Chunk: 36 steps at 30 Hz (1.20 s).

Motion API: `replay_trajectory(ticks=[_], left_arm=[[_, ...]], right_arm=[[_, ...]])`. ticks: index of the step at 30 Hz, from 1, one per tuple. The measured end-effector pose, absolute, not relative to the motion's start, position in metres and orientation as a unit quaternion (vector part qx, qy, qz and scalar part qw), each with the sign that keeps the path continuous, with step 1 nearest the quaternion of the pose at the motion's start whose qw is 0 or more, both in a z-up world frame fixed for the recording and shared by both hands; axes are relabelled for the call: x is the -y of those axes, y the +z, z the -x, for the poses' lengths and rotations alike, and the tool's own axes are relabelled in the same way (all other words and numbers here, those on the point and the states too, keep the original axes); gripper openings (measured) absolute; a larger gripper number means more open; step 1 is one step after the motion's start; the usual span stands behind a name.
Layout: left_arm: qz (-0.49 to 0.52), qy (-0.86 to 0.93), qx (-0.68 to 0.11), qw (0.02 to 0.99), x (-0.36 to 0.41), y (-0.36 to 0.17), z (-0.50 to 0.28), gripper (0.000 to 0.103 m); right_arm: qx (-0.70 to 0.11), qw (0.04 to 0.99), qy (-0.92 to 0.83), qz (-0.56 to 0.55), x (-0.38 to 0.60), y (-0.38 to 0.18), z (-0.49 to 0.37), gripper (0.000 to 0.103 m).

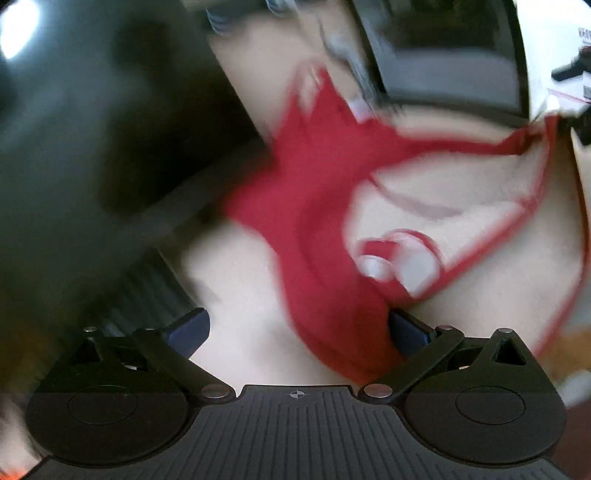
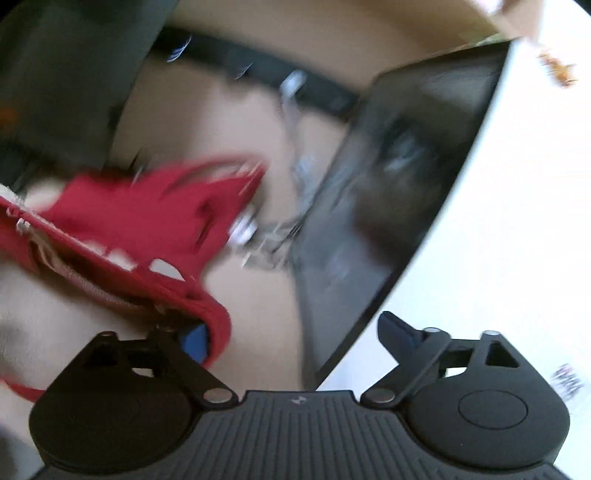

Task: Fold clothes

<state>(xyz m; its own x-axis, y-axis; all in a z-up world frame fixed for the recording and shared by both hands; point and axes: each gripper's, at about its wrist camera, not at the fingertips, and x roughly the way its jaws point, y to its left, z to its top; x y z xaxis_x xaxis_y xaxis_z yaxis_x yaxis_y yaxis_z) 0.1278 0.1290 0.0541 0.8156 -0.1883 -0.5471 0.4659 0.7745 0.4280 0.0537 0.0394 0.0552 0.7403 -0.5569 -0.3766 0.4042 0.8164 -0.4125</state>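
A single red garment (image 1: 314,206), trimmed in white, lies rumpled on a pale surface (image 1: 240,288), with a loose fold of it draped against a finger of each gripper. Both wrist views are smeared by motion, so its exact shape, and whether it is a top or something else, cannot be told. No tidy fold shows anywhere: the cloth is bunched in ridges with a thin red edge trailing off to one side, which suggests the folding is at an early stage, or between steps, with the flattening and the folds themselves yet to do.

The left gripper (image 1: 295,332) stands spread, its two fingers well apart. Red cloth hangs over the inner side of one finger, but nothing is pinched between the pair. The right gripper (image 2: 295,334) is likewise spread wide. A red hem curls round one finger (image 2: 195,345) while the other finger stands clear over bare surface; it grips nothing.

By count: one garment, two grippers, four fingers in view. Beyond the cloth stands one dark flat panel (image 2: 388,184), seemingly a screen, upright at the far side, with a tangle of pale cables (image 2: 291,173) beside it. A brown cardboard box (image 2: 513,14) shows at the top edge of the right wrist view. No second piece of clothing and no finished pile can be made out.
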Motion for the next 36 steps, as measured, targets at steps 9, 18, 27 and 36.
replay_trajectory(ticks=[9, 18, 27, 36], left_arm=[[-0.275, -0.2, -0.344, 0.875, -0.156, 0.027, -0.118, 0.103], [-0.259, -0.211, -0.34, 0.879, -0.185, 0.015, -0.103, 0.103], [-0.156, -0.244, -0.381, 0.878, -0.189, -0.009, -0.111, 0.103], [-0.181, -0.206, -0.381, 0.883, -0.194, -0.02, -0.111, 0.103]], right_arm=[[-0.399, 0.886, -0.185, 0.146, -0.046, 0.004, -0.035, 0.094], [-0.416, 0.878, -0.201, 0.124, -0.078, -0.019, -0.029, 0.1], [-0.398, 0.889, -0.227, -0.021, -0.092, -0.023, -0.023, 0.103], [-0.404, 0.853, -0.329, -0.04, -0.08, -0.039, 0.003, 0.103]])
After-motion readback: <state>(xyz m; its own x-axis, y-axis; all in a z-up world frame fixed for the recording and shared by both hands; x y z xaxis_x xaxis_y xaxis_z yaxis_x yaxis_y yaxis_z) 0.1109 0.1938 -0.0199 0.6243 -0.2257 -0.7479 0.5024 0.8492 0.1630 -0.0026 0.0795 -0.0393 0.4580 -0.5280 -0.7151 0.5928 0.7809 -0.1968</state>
